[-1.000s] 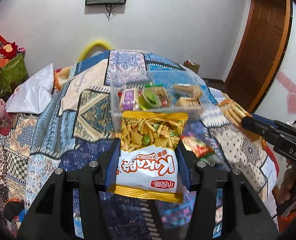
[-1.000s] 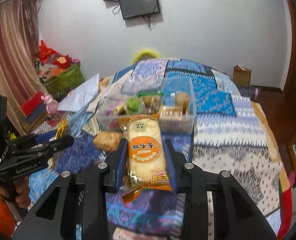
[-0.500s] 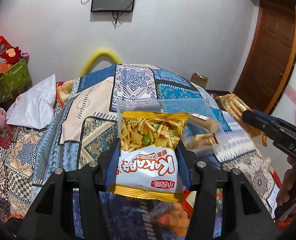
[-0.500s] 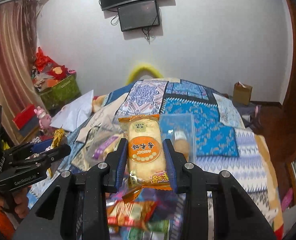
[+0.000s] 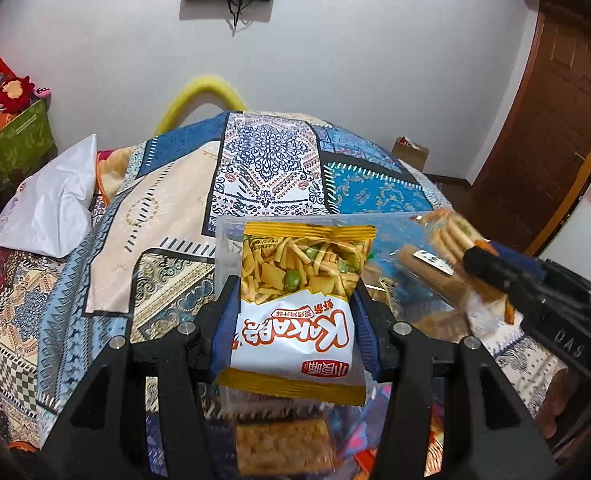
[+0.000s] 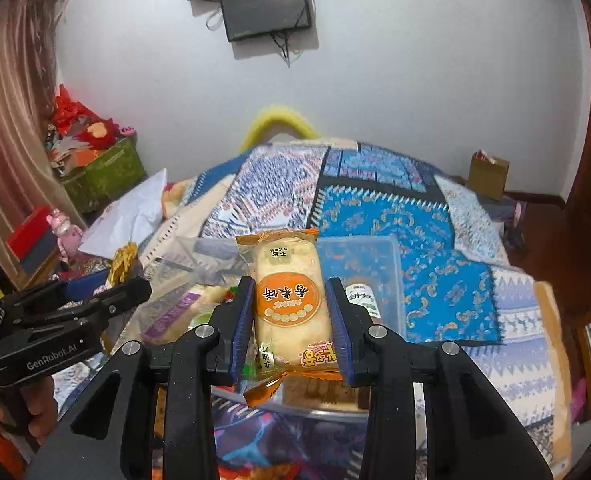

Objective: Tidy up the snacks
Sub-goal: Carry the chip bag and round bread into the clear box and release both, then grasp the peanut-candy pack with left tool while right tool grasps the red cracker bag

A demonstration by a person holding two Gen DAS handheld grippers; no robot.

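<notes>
My left gripper (image 5: 293, 300) is shut on a yellow-and-white KAKAPA snack bag (image 5: 299, 308), held over a clear plastic bin (image 5: 229, 248) on the bed. My right gripper (image 6: 291, 300) is shut on an orange rice-cracker packet (image 6: 289, 304), held above the same clear bin (image 6: 375, 264), which holds several snacks. The right gripper with its packet also shows at the right of the left wrist view (image 5: 491, 264). The left gripper shows at the left of the right wrist view (image 6: 107, 280).
A patchwork quilt (image 5: 271, 160) covers the bed. A white bag (image 5: 51, 204) lies at its left. A wrapped cracker (image 5: 283, 444) and loose snacks lie below my left gripper. A green box (image 6: 107, 172) stands far left, a wooden door (image 5: 555, 120) at right.
Both grippers rose and moved forward toward the bin with their packets; the bin now sits lower and closer under them. Both grips stayed shut.
</notes>
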